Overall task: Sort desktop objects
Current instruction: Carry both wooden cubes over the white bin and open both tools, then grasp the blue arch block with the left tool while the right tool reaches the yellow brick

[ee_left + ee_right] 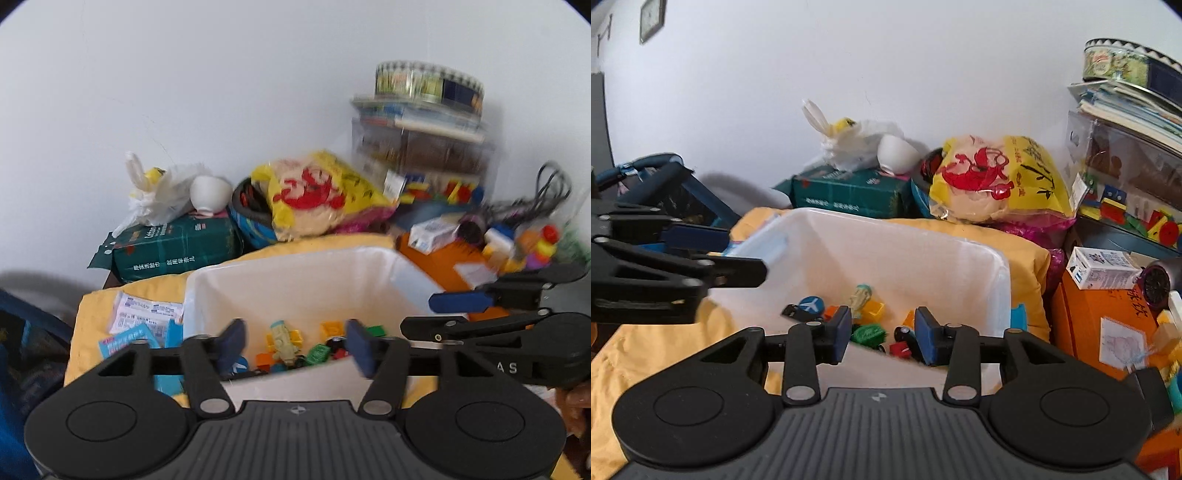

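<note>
A white plastic bin stands on a yellow cloth. Small toys lie on its floor: a pale figure, a green piece, orange and yellow blocks, a round blue airplane badge and a red toy car. My left gripper is open and empty above the bin's near rim. My right gripper is open and empty above the bin too. Each gripper shows in the other's view, the right one and the left one.
Paper packets lie left of the bin. Behind it are a green tissue pack, a white plastic bag, a yellow bag and stacked boxes with a tin. An orange box with a small carton sits right.
</note>
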Demonstrator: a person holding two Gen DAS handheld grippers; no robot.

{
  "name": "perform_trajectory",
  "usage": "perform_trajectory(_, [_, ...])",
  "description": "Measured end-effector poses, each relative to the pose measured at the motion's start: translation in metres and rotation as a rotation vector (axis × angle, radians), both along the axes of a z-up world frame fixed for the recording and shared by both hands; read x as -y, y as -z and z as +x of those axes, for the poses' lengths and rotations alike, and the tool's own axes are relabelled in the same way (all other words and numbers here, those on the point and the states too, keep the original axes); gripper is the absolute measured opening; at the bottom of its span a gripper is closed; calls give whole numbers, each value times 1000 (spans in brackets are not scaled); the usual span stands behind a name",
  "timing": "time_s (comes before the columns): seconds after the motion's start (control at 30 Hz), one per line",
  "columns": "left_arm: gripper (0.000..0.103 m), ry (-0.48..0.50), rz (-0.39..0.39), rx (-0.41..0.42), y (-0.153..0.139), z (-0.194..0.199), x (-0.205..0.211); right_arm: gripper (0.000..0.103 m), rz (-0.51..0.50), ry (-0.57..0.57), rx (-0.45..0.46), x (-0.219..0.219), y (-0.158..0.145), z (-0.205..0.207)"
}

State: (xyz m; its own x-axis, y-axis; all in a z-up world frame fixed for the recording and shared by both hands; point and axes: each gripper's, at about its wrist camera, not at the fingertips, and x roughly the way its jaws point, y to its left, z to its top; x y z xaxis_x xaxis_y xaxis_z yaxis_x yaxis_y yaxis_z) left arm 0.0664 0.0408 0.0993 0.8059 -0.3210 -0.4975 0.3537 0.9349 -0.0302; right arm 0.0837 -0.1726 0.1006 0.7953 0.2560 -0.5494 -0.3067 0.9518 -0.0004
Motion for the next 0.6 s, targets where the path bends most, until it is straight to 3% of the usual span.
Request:
perform_trajectory(0.13, [71, -21, 16, -37, 27, -24, -6, 42, -8, -43, -36, 0, 13, -28])
perform_trajectory(0.33, [71, -36, 83, -232, 93, -33, -8, 41, -68, -32, -223, -5, 76, -39])
perform_trajectory(0.43, [69, -21, 127, -263, 111, -32, -4, 38, -88, -46, -271, -10, 95, -44])
perform_trajectory(0.6, [67, -50, 131, -261, 123, -14, -3, 37, -82, -58, -281, -19, 102, -51])
